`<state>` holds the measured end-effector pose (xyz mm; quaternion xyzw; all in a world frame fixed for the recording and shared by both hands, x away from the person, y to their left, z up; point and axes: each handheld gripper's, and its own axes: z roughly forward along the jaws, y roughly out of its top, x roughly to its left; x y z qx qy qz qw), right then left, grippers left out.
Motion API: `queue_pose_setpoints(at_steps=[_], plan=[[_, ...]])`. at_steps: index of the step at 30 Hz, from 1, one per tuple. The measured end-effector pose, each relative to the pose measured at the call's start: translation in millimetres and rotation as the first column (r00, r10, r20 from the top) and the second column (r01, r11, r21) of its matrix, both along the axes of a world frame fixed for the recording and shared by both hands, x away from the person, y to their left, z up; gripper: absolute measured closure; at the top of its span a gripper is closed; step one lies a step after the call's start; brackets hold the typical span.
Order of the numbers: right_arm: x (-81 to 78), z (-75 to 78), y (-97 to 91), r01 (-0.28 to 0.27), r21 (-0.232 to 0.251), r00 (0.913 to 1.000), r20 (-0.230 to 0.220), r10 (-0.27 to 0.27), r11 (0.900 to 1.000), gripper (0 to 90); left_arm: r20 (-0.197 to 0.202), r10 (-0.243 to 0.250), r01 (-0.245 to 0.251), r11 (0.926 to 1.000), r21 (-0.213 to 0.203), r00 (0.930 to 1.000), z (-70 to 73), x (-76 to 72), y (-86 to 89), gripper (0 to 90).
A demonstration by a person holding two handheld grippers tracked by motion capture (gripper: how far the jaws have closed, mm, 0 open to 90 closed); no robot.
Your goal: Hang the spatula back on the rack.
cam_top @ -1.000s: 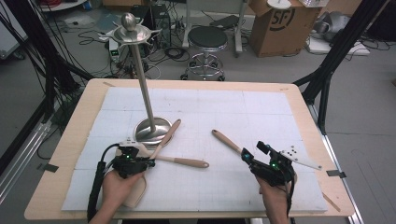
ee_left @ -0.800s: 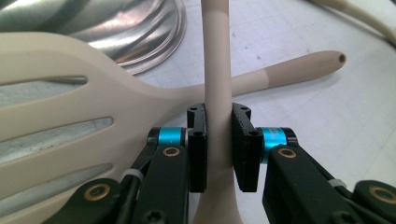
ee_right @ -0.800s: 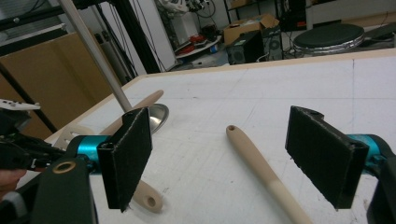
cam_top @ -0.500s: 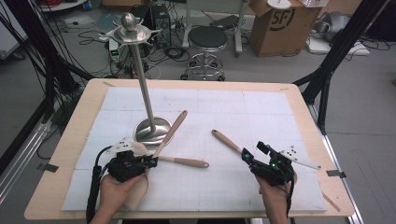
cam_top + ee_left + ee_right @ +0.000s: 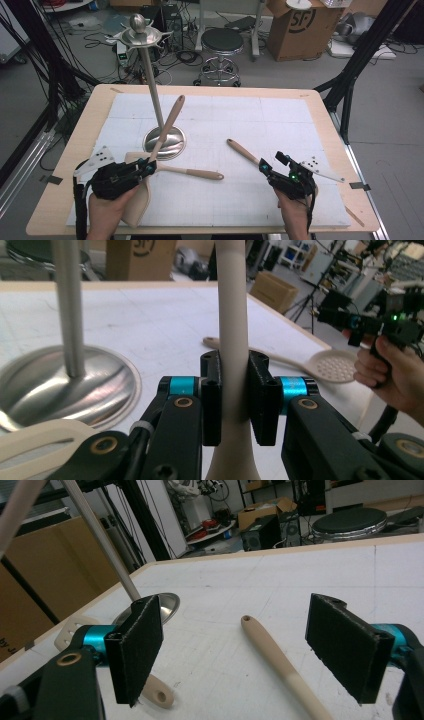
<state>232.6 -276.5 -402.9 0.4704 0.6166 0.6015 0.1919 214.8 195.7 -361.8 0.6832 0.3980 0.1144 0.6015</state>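
My left gripper (image 5: pixel 149 166) (image 5: pixel 235 390) is shut on the handle of a beige utensil (image 5: pixel 169 122) (image 5: pixel 233 315). That handle slants up past the steel stand (image 5: pixel 150 82), and its broad head (image 5: pixel 136 200) hangs below my hand. My right gripper (image 5: pixel 266 167) (image 5: pixel 240 642) stands open at the front right. Between its jaws a slotted spoon's handle (image 5: pixel 242 150) (image 5: pixel 280 665) lies on the mat, untouched. The spoon's perforated head (image 5: pixel 332 365) is in the left gripper view. A third utensil (image 5: pixel 197 173) lies between my hands.
The stand's round steel base (image 5: pixel 167 142) (image 5: pixel 65 385) sits just beyond my left gripper, topped by hooks and a ball (image 5: pixel 137 24). A white mat (image 5: pixel 280 120) covers the wooden table (image 5: pixel 330 115). A stool and boxes stand on the floor behind.
My left gripper has risen with the beige utensil, whose handle now stands steeper and reaches higher beside the stand's pole. The right gripper has stayed where it was.
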Motion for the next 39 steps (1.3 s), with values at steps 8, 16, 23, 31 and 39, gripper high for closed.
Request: queue_pose_setpoints(at_steps=[8, 16, 23, 31, 39], plan=[[0.3, 0.0, 1.3, 0.002, -0.004, 1.0000, 0.000, -0.002, 1.0000, 22.3, 0.094, 0.082, -0.074, 0.9938, -0.083, 0.9922, 16.3, -11.3, 25.8, 78.2], [0.4, -0.1, 1.8, 0.004, -0.002, 1.0000, -0.001, -0.004, 1.0000, 22.3, 0.147, 0.121, -0.105, 0.9878, -0.115, 0.9817, 25.9, -17.9, 40.8, 78.2], [0.5, -0.1, 3.1, 0.000, -0.003, 1.0000, -0.005, 0.000, 1.0000, 22.3, 0.203, 0.143, -0.116, 0.9836, -0.138, 0.9687, 38.1, -21.0, 41.9, 78.2], [0.8, -0.5, 2.3, 0.001, -0.005, 1.0000, -0.004, -0.001, 1.0000, 22.3, 0.261, 0.185, -0.144, 0.9752, -0.168, 0.9475, 50.9, -25.2, 43.7, 78.3], [0.4, -0.3, 1.6, 0.003, 0.000, 1.0000, -0.003, -0.003, 1.0000, 22.3, 0.266, 0.197, -0.158, 0.9739, -0.163, 0.9434, 57.0, -14.4, 39.8, 78.3]])
